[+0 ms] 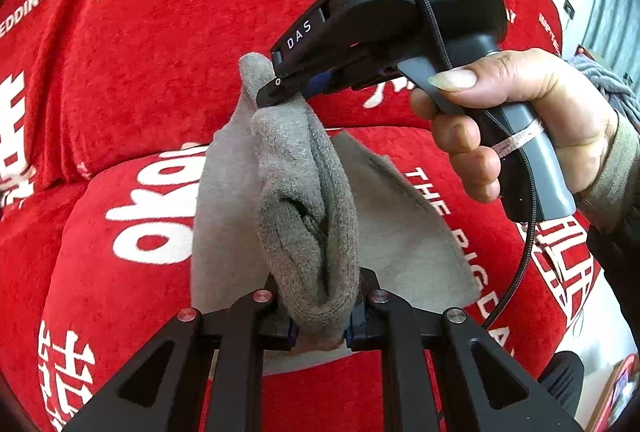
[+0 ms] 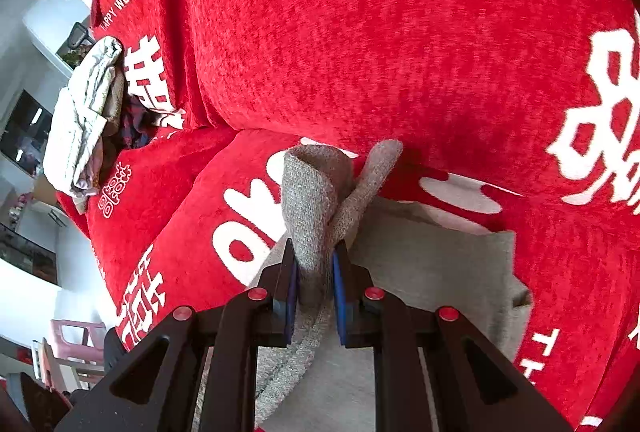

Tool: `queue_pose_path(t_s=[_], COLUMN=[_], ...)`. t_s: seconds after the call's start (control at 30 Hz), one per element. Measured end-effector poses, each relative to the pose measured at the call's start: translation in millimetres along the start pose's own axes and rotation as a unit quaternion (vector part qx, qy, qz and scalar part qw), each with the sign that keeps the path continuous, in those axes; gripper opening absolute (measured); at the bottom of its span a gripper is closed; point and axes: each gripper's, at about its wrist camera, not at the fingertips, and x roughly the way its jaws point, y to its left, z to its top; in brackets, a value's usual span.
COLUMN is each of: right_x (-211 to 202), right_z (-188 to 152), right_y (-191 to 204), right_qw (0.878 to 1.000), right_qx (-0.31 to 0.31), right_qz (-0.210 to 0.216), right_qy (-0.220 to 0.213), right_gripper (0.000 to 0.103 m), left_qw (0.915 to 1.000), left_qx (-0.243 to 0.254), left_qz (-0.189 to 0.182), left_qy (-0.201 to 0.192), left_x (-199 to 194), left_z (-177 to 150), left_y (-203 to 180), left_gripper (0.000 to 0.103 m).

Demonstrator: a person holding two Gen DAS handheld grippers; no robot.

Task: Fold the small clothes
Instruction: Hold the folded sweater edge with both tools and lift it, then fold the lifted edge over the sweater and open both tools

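Grey sock [image 1: 308, 199] stretches lengthwise between our clenched left hand-held gripper [image 1: 320, 328] and right hand-held gripper [image 1: 266, 91], above the red sofa cushion [image 1: 140, 292].

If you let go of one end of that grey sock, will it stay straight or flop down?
Probably flop. The grey sock already bends and folds between the left gripper and the right gripper, so it looks soft, not stiff. It seems light, since small pinches hold it above the red sofa cover. Its fuzzy knit likely won't slip easily.
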Motion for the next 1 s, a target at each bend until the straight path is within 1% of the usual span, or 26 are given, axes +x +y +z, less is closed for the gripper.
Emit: queue_pose_path(t_s=[0.3, 0.6, 0.83, 1.0], right_x=[-18, -16, -8, 3], right_z=[-16, -39, -63, -72], right_y=[-41, -99, -144, -162], right_qw=[1.0, 0.999, 0.996, 0.994], right_qx=[0.0, 0.031, 0.073, 0.098], right_qz=[0.011, 0.028, 0.037, 0.049], right_qy=[-0.011, -0.017, -0.02, -0.026], right_gripper=[0.017, 0.017, 0.017, 0.017], left_qw=[0.9991, 0.995, 0.9914, 0.9896], left_qx=[0.039, 0.082, 0.1, 0.115], left_qz=[-0.007, 0.007, 0.017, 0.032], left_qy=[0.016, 0.057, 0.082, 0.08], left_x=[19, 66, 96, 101], left_z=[10, 9, -2, -3], left_y=[-50, -107, -128, -136], left_gripper=[0.017, 0.017, 0.017, 0.017])
